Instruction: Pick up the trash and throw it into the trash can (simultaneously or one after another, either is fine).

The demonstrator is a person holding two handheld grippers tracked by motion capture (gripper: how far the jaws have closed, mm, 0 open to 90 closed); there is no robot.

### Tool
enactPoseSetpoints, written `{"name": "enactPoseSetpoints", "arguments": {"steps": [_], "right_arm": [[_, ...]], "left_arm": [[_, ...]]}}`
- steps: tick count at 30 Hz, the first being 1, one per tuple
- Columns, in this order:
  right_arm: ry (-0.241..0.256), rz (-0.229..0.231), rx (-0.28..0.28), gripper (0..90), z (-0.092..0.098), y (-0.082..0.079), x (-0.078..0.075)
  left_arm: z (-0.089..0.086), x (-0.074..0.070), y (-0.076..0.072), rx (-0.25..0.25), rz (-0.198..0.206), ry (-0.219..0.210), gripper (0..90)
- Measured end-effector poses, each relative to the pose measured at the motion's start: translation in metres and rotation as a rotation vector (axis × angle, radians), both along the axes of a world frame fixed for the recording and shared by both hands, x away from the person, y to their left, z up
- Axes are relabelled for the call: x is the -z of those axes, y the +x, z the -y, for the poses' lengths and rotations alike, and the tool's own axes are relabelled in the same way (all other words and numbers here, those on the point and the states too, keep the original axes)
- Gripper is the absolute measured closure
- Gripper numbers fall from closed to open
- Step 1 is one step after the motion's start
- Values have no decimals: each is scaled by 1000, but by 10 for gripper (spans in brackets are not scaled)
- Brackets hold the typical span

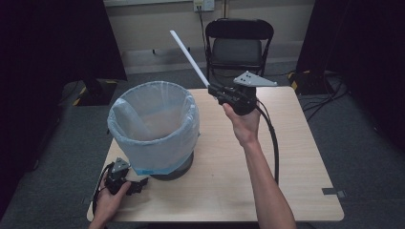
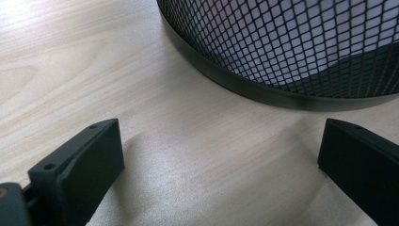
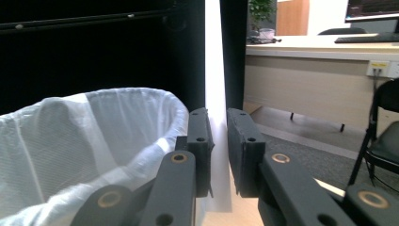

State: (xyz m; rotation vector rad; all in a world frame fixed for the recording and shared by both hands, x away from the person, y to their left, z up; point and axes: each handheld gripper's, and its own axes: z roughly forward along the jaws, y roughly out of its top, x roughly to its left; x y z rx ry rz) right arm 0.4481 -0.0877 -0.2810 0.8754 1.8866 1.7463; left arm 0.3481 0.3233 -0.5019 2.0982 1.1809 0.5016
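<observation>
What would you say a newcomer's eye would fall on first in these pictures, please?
Probably the long white strip, clamped in the raised right gripper and slanting up over the table's far side. Next, the black mesh bin with its pale plastic liner, standing at the table's left. The left gripper rests open beside the bin's base.

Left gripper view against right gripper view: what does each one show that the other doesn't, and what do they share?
Left gripper view: the bin's black mesh wall and base ring on the wooden table, seen between wide-open left tongs.

Right gripper view: the right tongs shut on a white strip, the white liner over the bin's rim, a desk and a folding chair behind.

Both show the bin and black jaws.
</observation>
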Motion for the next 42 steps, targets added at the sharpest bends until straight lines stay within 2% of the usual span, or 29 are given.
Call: {"name": "enactPoseSetpoints", "arguments": {"steps": [11, 21, 24, 31, 37, 39, 42], "right_arm": [[2, 36, -69, 804, -21, -4, -15], [-5, 42, -145, 804, -43, -8, -20], [15, 42, -175, 804, -50, -9, -24], [-17, 36, -239, 802, -68, -11, -29], [-35, 28, -273, 799, -79, -12, -25], [-39, 25, -287, 765, -80, -12, -24], [-28, 15, -294, 586, -80, -13, -25]], "left_arm": [[0, 0, 0, 0, 0, -1, 2], [0, 0, 0, 0, 0, 0, 2], [0, 0, 0, 0, 0, -1, 2], [0, 0, 0, 0, 0, 0, 2], [0, 0, 0, 0, 0, 0, 2], [0, 0, 0, 0, 0, -1, 2], [0, 0, 0, 0, 0, 0, 2]]}}
